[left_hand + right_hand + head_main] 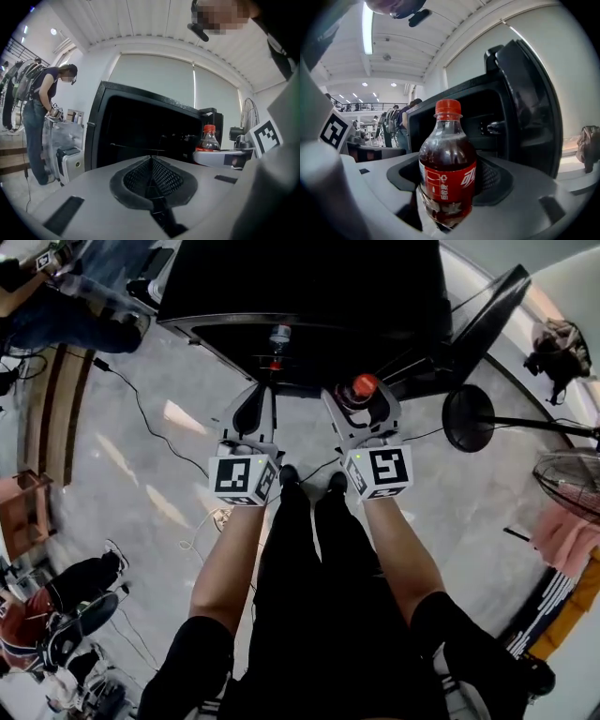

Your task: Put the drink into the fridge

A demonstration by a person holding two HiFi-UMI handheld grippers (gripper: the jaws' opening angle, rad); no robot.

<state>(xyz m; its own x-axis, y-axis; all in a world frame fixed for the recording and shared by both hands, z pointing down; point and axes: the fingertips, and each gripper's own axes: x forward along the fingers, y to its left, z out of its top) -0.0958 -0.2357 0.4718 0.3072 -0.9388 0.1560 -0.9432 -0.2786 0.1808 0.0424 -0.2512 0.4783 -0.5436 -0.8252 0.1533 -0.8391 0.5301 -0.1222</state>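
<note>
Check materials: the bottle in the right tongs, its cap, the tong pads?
The bottle looks like clear glossy plastic, probably PET: the dark drink shows through, and it has a red printed film label. The cap is opaque red plastic. The pads of the right tongs are dark, matte and mesh-textured, likely rubber.

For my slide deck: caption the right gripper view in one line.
Right gripper clamps a red-capped plastic cola bottle before the open black fridge.

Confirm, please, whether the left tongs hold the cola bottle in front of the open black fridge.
No: the right tongs hold the cola bottle, as the right gripper view shows; the left tongs are shut, empty. It is in front of the open black fridge.
</note>
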